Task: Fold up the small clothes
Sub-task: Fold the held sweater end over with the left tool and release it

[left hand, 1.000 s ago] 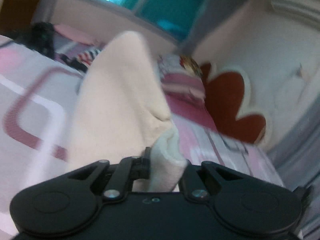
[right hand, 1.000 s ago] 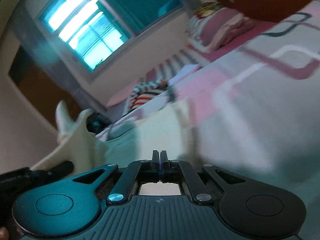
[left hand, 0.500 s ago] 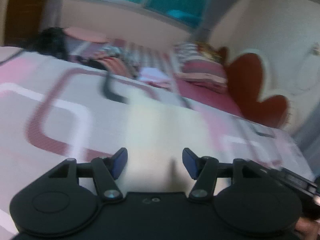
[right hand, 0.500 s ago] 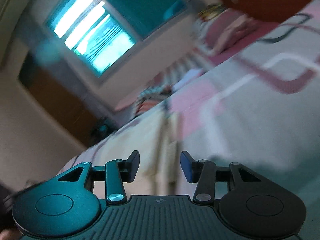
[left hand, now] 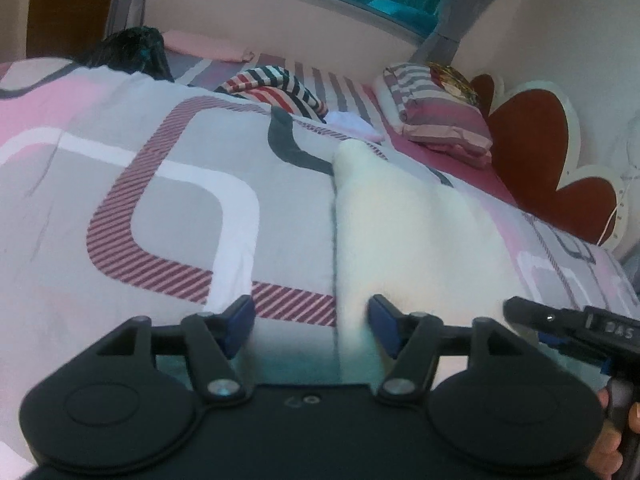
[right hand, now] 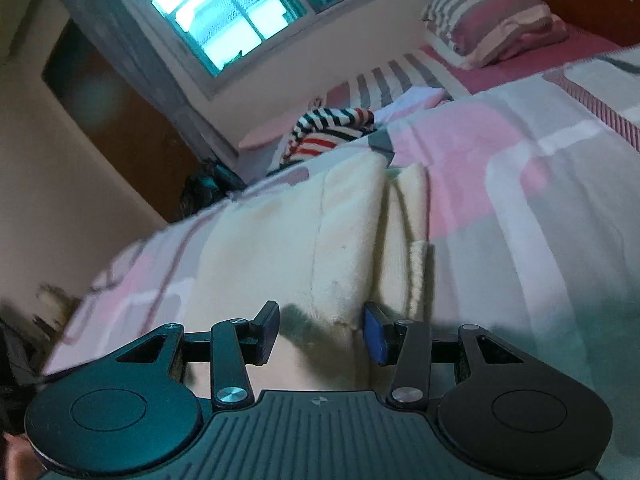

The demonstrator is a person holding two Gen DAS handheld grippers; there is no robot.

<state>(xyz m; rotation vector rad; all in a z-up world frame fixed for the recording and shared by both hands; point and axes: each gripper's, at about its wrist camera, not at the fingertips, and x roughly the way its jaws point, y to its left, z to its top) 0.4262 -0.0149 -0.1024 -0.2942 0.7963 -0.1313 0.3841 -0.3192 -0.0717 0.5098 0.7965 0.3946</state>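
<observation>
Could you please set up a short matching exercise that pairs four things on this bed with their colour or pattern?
Things:
1. Folded fleece garment
2. Pillow
3. Crumpled top
4. Headboard

Descriptions:
A. dark red with a cream border
B. plain cream
C. red, white and black stripes
D. pink and grey stripes

Pairs: 1-B, 2-D, 3-C, 4-A

place: home bedroom | evidence: patterned quilt (left hand: 168, 200) lying across a bed, striped pillow (left hand: 436, 116) resting by a red scalloped headboard (left hand: 532, 136) | light: daylight coming through a curtained window (right hand: 216, 12)
</observation>
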